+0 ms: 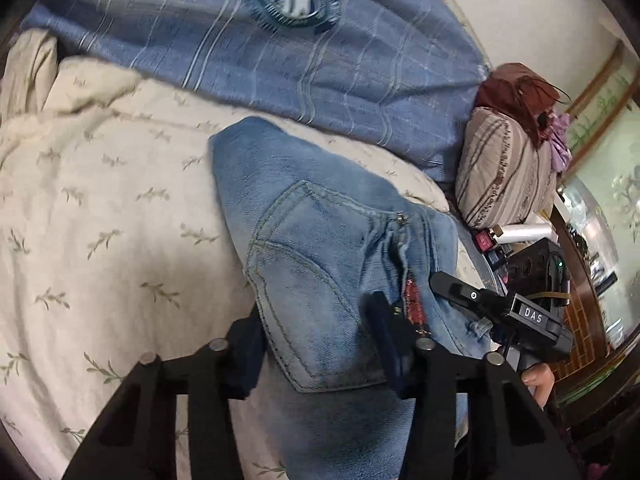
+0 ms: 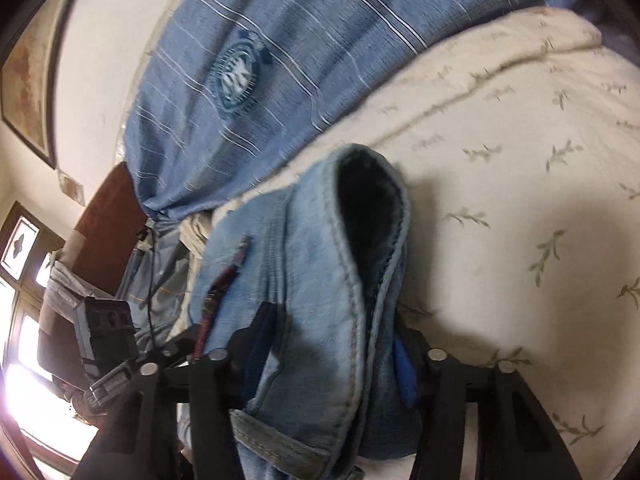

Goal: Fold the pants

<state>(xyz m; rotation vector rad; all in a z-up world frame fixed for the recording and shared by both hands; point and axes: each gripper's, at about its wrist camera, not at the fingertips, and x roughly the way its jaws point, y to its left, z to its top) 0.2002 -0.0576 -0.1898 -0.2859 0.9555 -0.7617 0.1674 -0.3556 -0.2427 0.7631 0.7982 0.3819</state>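
Light blue jeans (image 1: 320, 240) lie bunched on a cream bedspread, back pocket up. My left gripper (image 1: 318, 348) has its jaws closed on the denim near the pocket, with cloth filling the whole gap. In the right wrist view the same jeans (image 2: 320, 248) show the open waistband with its dark lining. My right gripper (image 2: 332, 356) is shut on that waistband fold. The left wrist view also shows the right gripper's black body (image 1: 520, 312) at the jeans' right edge, with a person's thumb (image 1: 538, 380) below it.
The cream leaf-print bedspread (image 1: 100, 200) covers the bed. A blue striped blanket (image 1: 280, 60) lies behind the jeans. A striped pillow (image 1: 504, 176) and small bottles (image 1: 516, 236) sit at the right. A framed picture (image 2: 28, 92) and a bright window (image 2: 24, 320) are on the wall.
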